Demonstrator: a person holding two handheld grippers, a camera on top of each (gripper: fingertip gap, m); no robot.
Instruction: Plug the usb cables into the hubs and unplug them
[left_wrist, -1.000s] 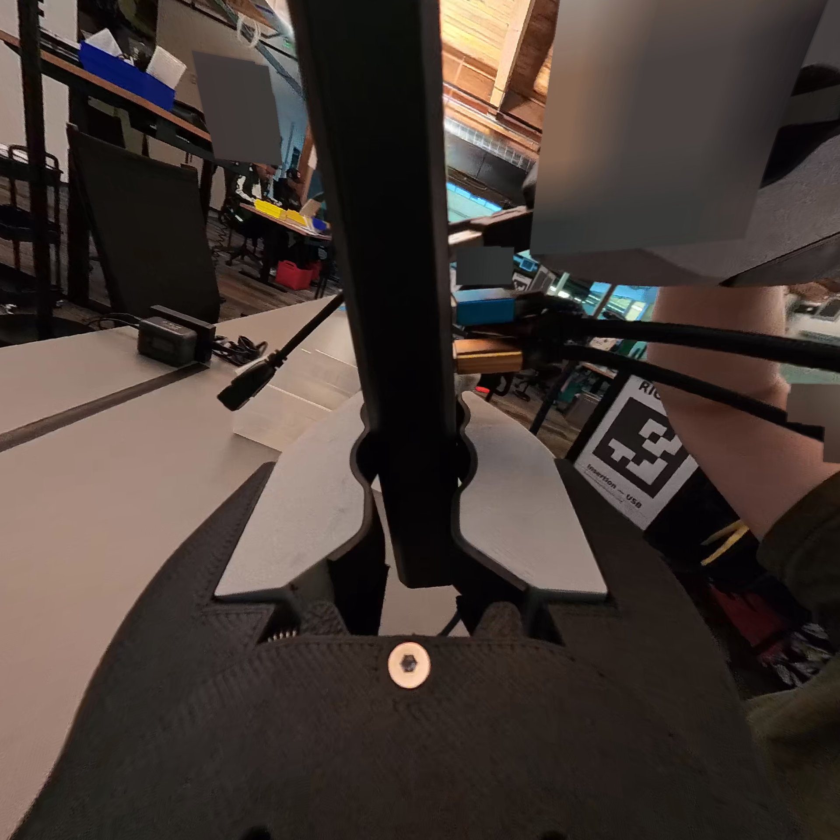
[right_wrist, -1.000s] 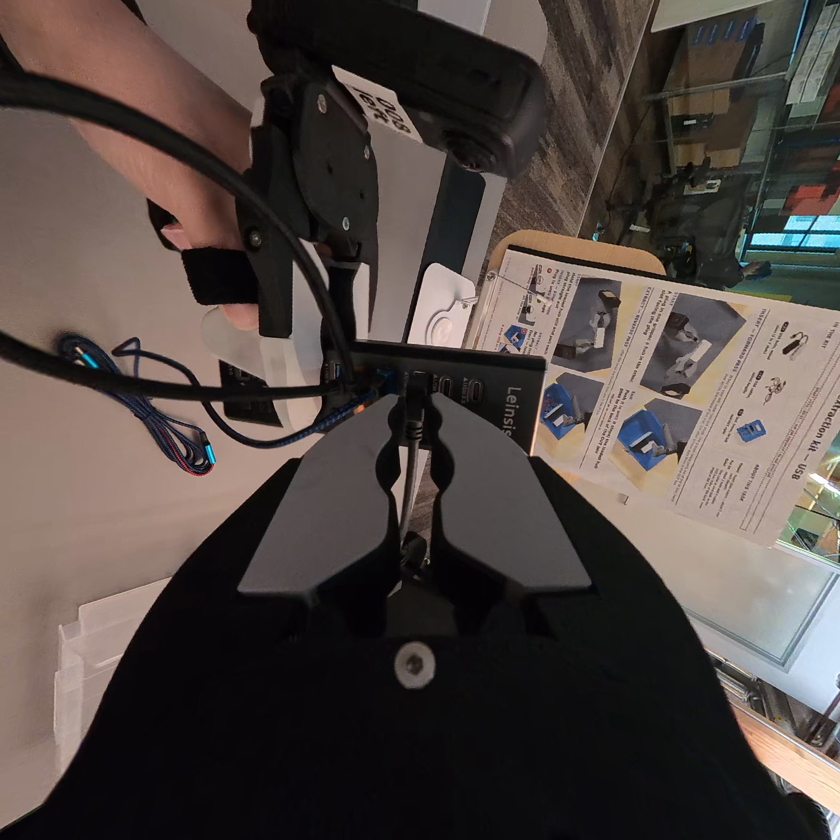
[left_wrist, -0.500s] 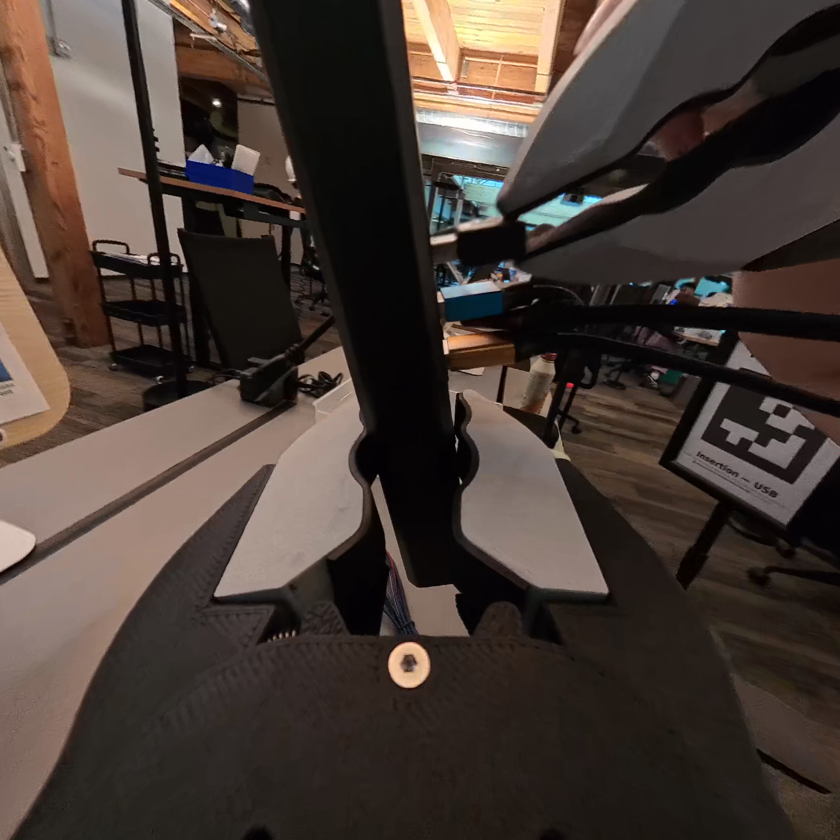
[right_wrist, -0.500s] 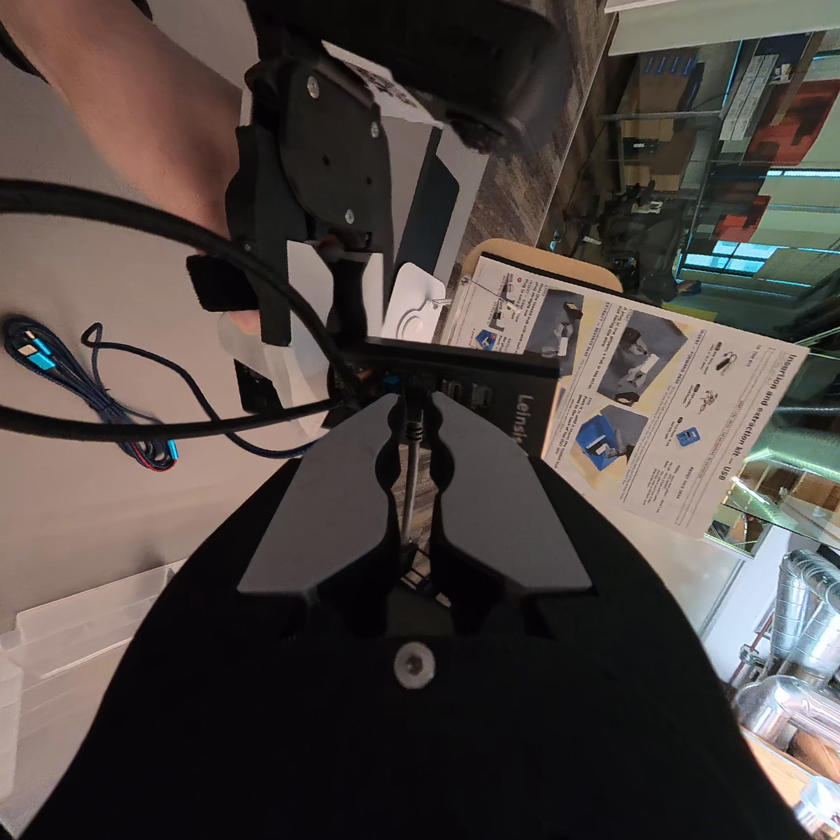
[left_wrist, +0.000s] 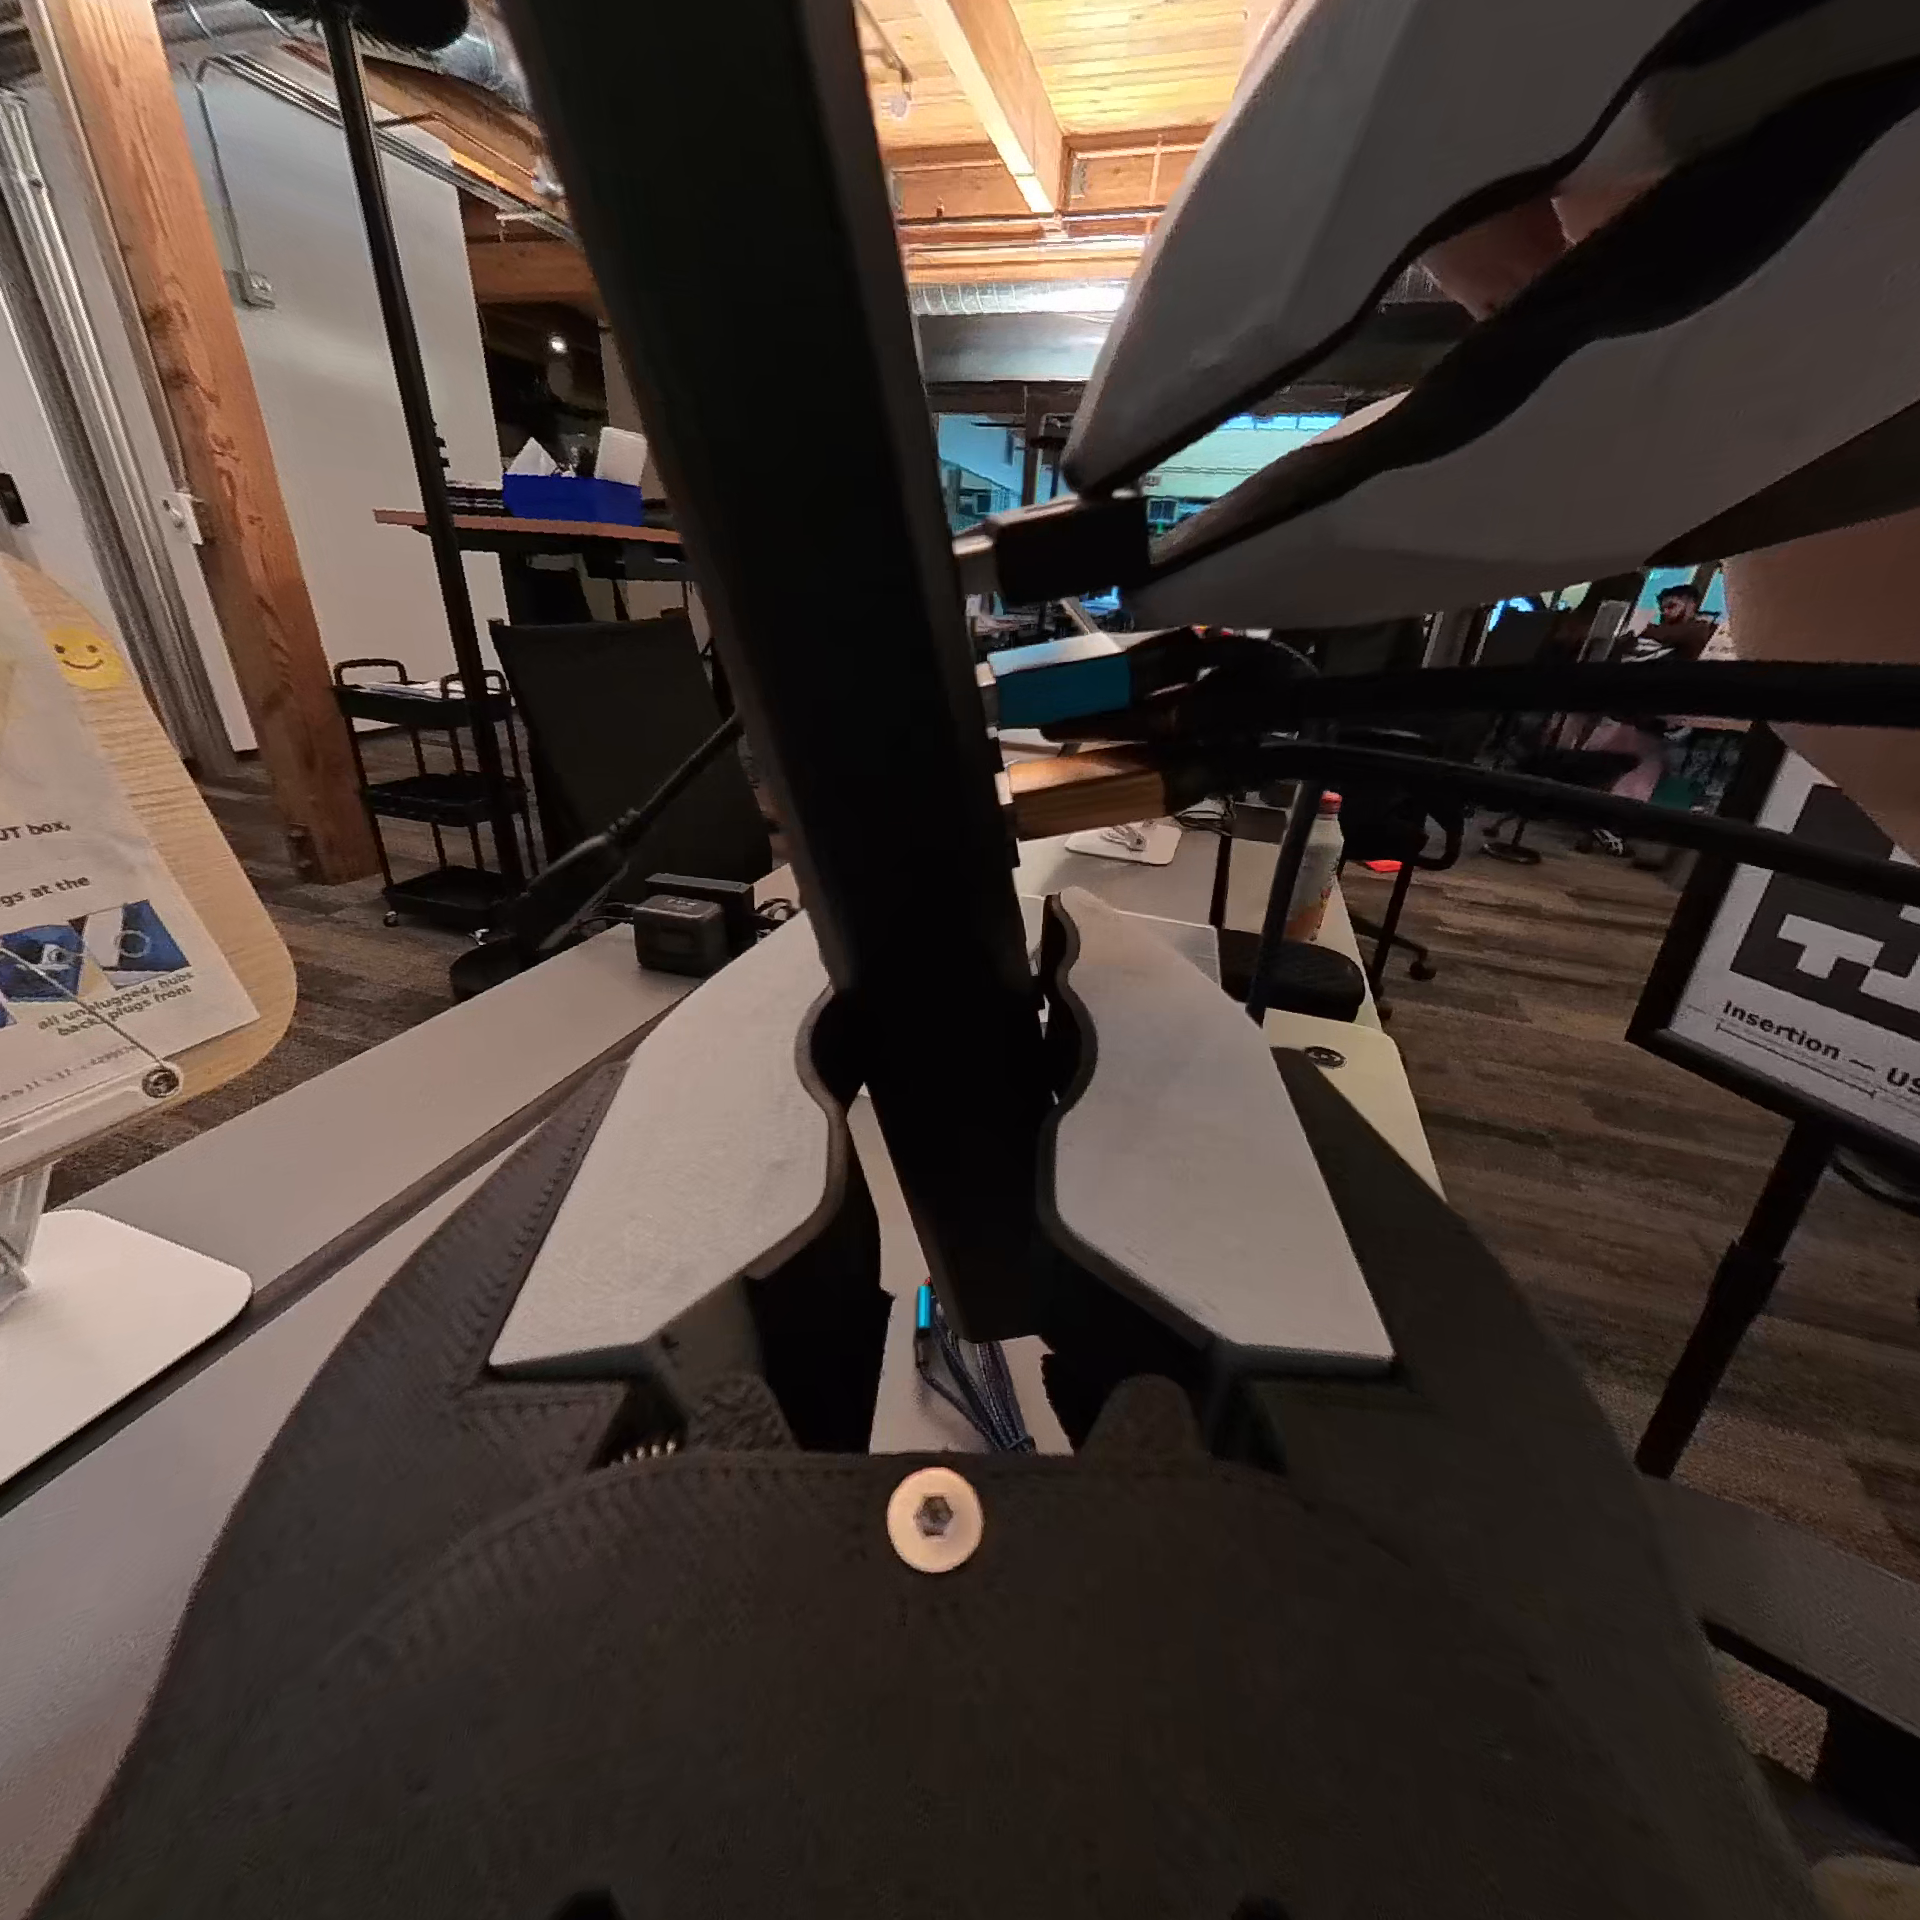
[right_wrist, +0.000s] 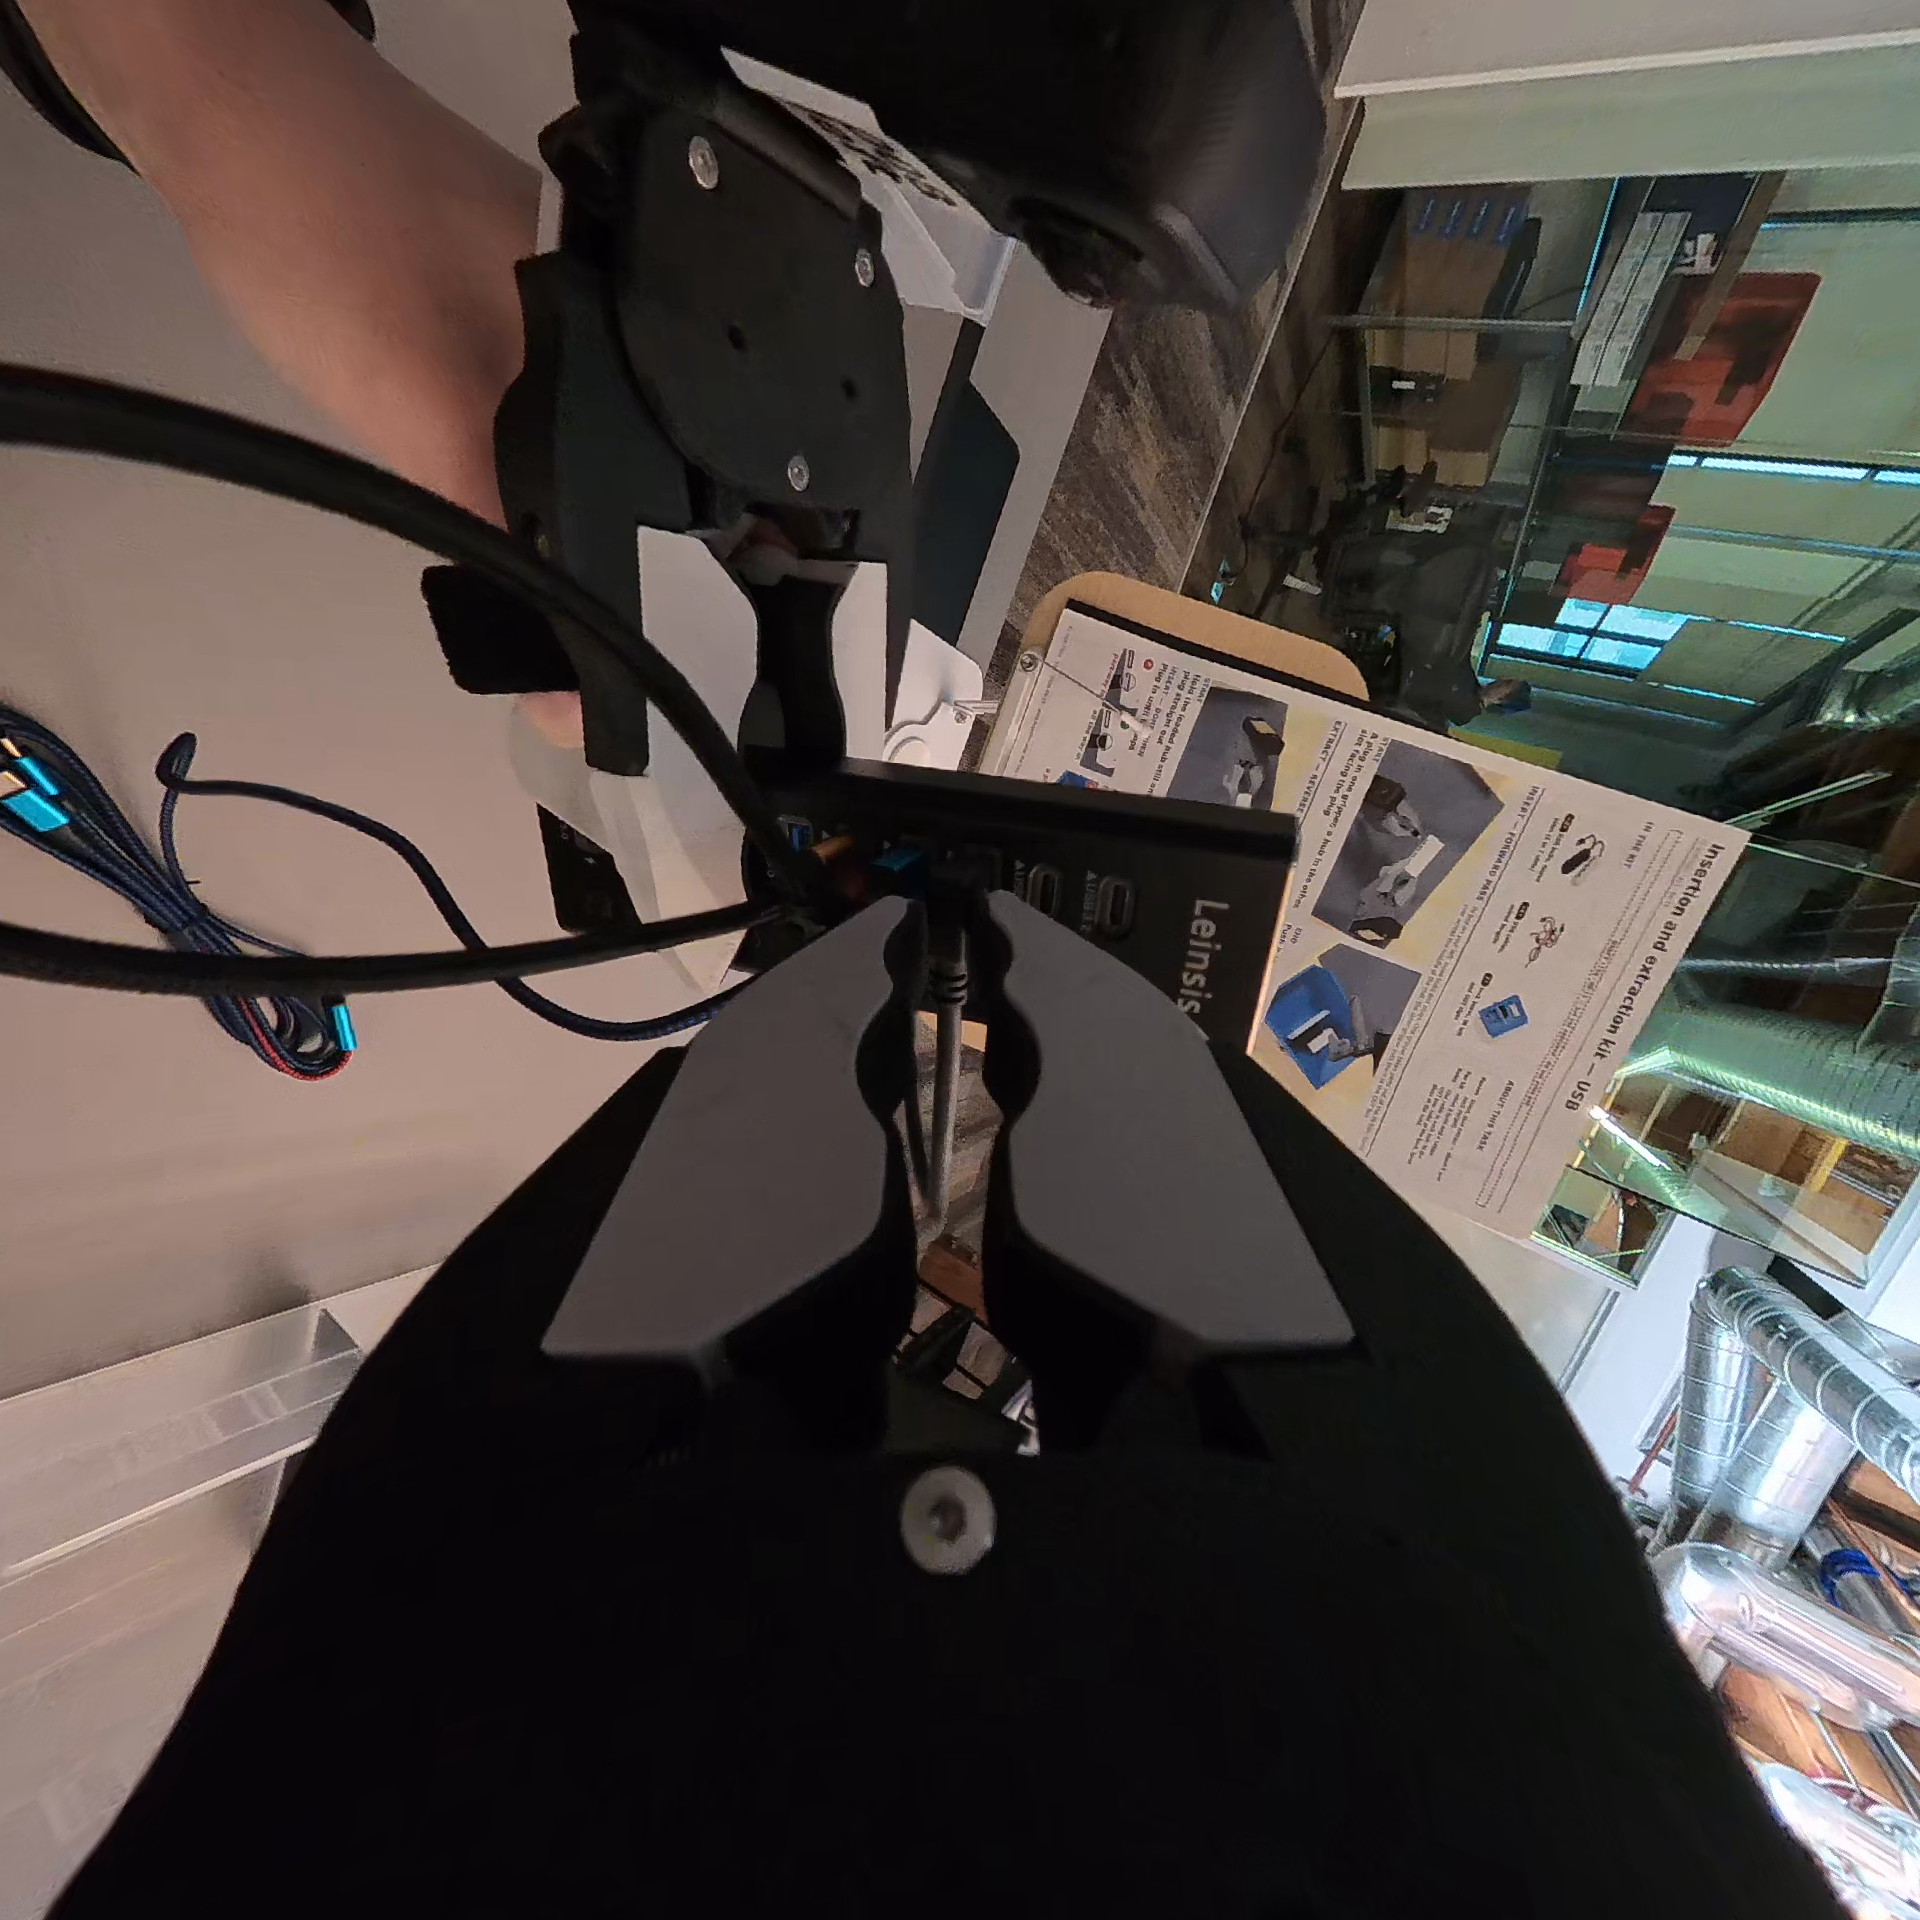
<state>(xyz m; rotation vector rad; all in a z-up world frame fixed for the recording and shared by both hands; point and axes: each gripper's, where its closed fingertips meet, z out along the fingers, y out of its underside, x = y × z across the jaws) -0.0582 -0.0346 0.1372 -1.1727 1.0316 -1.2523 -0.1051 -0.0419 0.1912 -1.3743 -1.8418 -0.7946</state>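
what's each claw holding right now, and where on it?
Left claw clamps the black USB hub near its lower end. Right claw pinches a grey cable's plug, just behind the hub's ports.

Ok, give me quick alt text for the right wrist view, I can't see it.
The right gripper is shut on a black plug seated in a black USB hub, which the left gripper holds by one end. Two thick black cables run off left over a white table.
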